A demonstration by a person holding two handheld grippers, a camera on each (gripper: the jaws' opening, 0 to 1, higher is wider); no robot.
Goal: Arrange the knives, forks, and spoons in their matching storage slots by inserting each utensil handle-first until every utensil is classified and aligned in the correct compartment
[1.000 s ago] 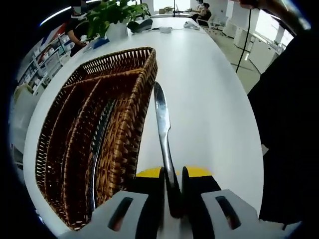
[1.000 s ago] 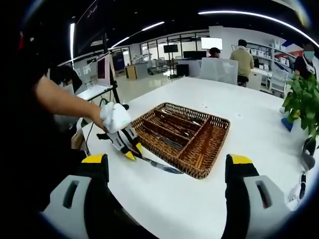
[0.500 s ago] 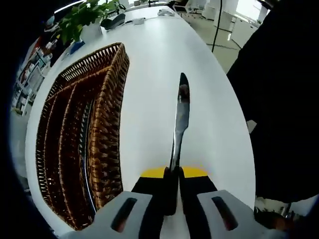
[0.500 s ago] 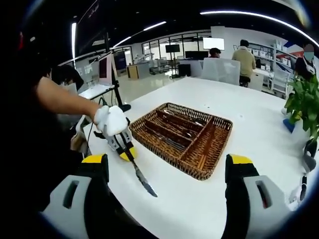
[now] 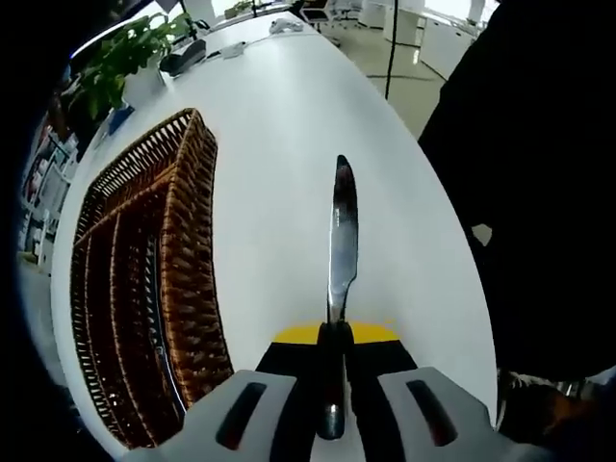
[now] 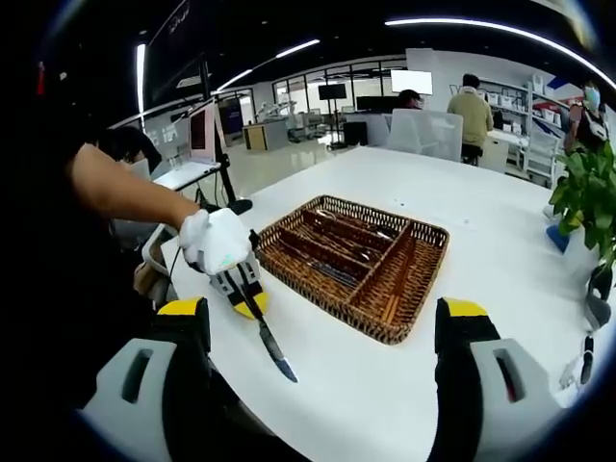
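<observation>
Since one second ago, knife (image 5: 339, 241) has swung off the basket's side: then its blade lay along the wicker wall, now it points out over bare white table, apart from the basket. Left gripper (image 5: 333, 358) pinches the knife by the handle, jaws pressed together on it, blade running straight ahead. In the right gripper view, the same knife (image 6: 271, 347) slants down toward the table's near edge, blade tip low over the top; contact with the surface cannot be judged. A white-gloved hand (image 6: 216, 241) holds the left gripper (image 6: 244, 295) there, beside the basket's near left corner.

Wicker basket (image 5: 183, 289) sits on the table (image 5: 279, 115), divided into long compartments plus one cross compartment at an end. Metal utensils (image 5: 154, 318) lie in one long compartment; in the right gripper view several utensils (image 6: 337, 252) lie in the long slots, types too small to tell.

Right gripper (image 6: 323, 332): jaws spread wide, nothing between them, held over the table's near edge and facing the basket (image 6: 385, 298).

Potted plant (image 6: 583, 197) stands at the table's right side. People (image 6: 470, 111) sit at desks in the background.
</observation>
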